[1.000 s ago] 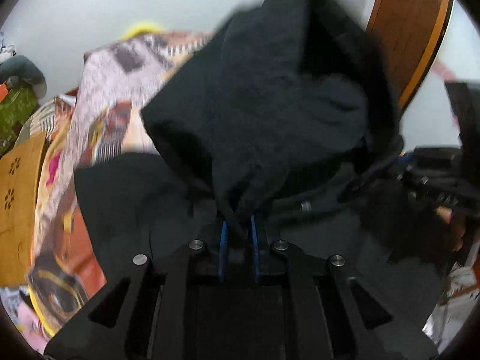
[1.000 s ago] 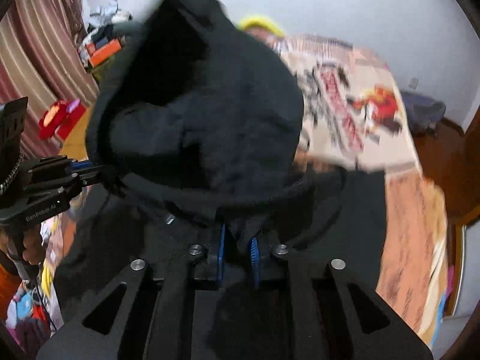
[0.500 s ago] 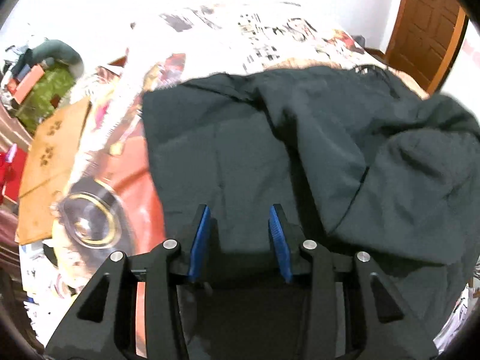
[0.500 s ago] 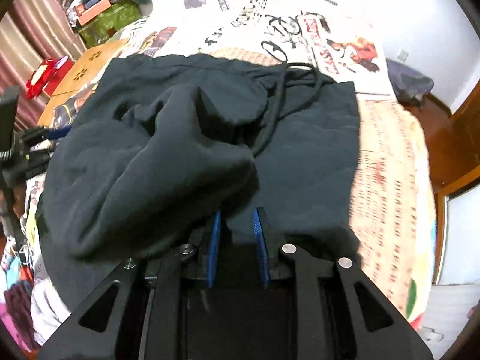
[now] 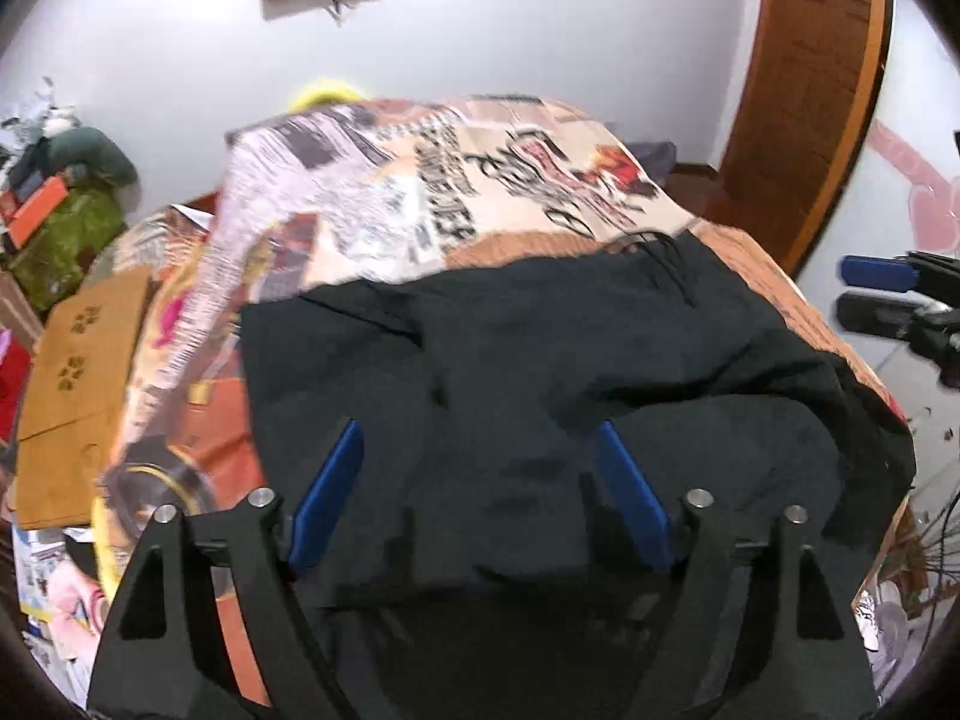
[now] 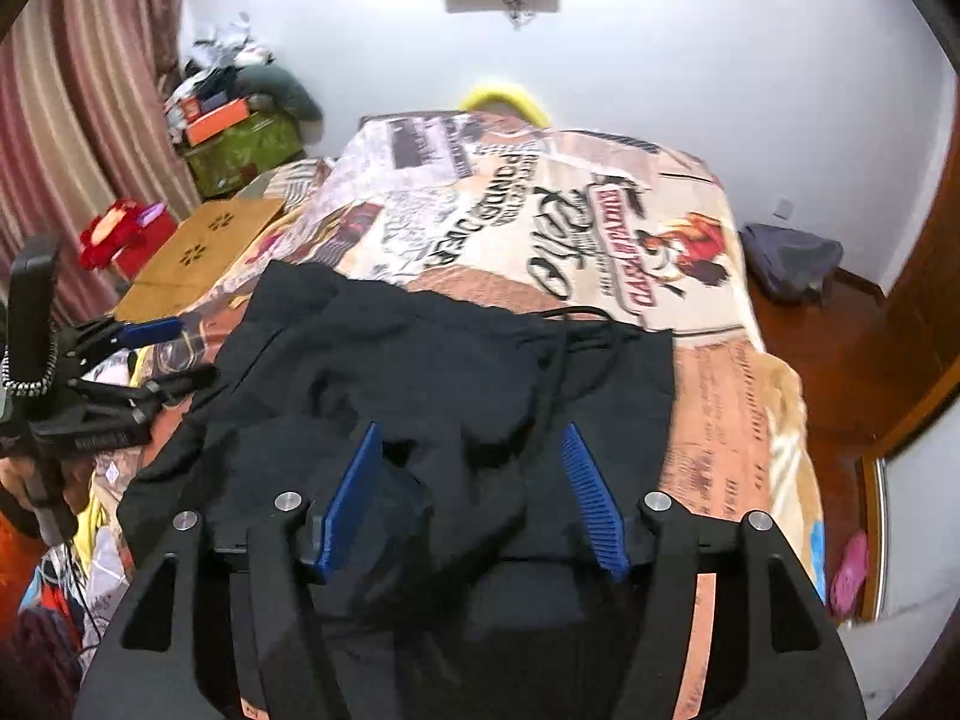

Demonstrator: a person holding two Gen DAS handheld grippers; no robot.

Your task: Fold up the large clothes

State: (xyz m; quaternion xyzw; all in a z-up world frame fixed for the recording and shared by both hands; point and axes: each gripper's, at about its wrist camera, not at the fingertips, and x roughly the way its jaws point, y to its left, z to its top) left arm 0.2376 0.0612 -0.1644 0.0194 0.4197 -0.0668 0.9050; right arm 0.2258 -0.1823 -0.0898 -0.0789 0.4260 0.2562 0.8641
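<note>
Lying in a loose heap on the bed [image 6: 720,396], the black garment [image 6: 456,372] looks only part folded: one layer is doubled over the near half and bunched, with a drawstring [image 6: 576,324] trailing at the far edge. Both claws are released and grasp nothing. The left claw [image 5: 474,492] hangs over the garment's near left portion; the right claw [image 6: 474,498] hangs over the bunched near edge. The fold seems just laid, so the next move likely calls for pinching a fresh edge or corner and flattening the bunched layer first.
</note>
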